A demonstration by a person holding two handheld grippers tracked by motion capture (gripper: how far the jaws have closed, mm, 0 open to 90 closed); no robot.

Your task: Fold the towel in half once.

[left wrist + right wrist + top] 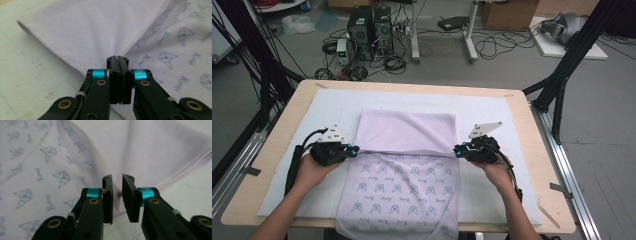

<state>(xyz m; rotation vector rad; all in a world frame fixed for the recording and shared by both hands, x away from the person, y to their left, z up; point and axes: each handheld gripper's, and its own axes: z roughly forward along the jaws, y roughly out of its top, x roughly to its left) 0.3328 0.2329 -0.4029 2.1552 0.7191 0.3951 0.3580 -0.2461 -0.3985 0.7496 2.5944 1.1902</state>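
The lavender towel point(404, 165) lies mid-frame on the white mat point(492, 115), its far half folded toward the person. The left gripper point(117, 58) is closed, apparently empty; the right gripper point(117, 178) gapes slightly at the fold edge. Pinch both corners evenly before pulling.

Grey floor point(597, 150) strewn with cables point(492, 42); two black computer towers point(371, 27), cardboard box point(509, 14), black frame struts point(562, 75) beyond the wooden table point(532, 130).

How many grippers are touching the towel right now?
2: the left gripper at the left end of the towel's fold, the right gripper at its right end.
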